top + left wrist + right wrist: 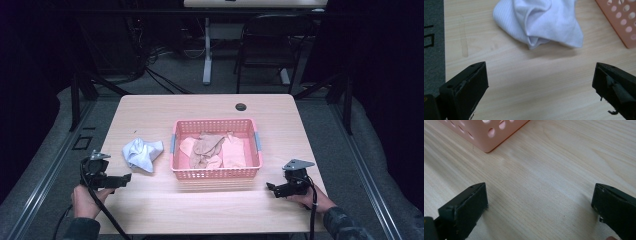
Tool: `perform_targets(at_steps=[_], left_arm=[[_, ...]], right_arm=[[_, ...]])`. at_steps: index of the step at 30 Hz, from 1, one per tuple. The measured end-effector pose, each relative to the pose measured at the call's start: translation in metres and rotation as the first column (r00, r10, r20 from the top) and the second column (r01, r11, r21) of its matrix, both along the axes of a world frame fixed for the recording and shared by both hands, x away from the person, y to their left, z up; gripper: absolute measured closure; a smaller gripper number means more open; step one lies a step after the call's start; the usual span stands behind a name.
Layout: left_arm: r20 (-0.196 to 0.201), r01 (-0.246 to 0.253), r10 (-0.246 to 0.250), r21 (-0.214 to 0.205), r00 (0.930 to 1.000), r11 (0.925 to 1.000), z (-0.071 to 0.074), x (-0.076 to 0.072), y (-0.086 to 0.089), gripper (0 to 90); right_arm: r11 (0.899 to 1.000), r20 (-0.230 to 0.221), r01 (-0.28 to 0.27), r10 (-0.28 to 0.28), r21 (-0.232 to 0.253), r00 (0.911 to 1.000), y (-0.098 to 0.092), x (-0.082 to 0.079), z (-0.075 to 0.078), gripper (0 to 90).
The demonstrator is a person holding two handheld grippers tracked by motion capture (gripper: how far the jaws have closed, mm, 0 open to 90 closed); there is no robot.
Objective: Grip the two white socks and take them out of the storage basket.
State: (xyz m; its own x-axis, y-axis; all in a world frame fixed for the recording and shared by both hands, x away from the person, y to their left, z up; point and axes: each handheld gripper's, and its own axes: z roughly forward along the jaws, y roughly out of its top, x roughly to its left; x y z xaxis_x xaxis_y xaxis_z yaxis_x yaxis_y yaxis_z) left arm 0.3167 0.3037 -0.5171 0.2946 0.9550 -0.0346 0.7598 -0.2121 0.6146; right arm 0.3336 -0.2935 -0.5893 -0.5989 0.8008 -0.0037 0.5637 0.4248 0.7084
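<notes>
Laundry half sorted: beige garments already lie in the pink basket, while a crumpled white cloth waits on the desk, left of it. Left gripper and right gripper gape empty.

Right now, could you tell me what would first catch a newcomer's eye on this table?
A pink basket stands mid-table, holding beige and peach cloths. A crumpled white cloth lies on the table to its left, just ahead of the open left gripper. The right gripper rests open near the basket's corner.
</notes>
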Motion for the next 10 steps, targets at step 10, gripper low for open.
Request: perform_targets(at_steps=[10], left_arm=[[-0.007,-0.011,0.011,-0.017,0.9999,0.9998,-0.0112,-0.0004,0.0027,0.6]], right_arm=[[1.000,-0.002,0.000,0.000,0.003,1.0000,0.0000,-0.0001,0.0001,0.0]])
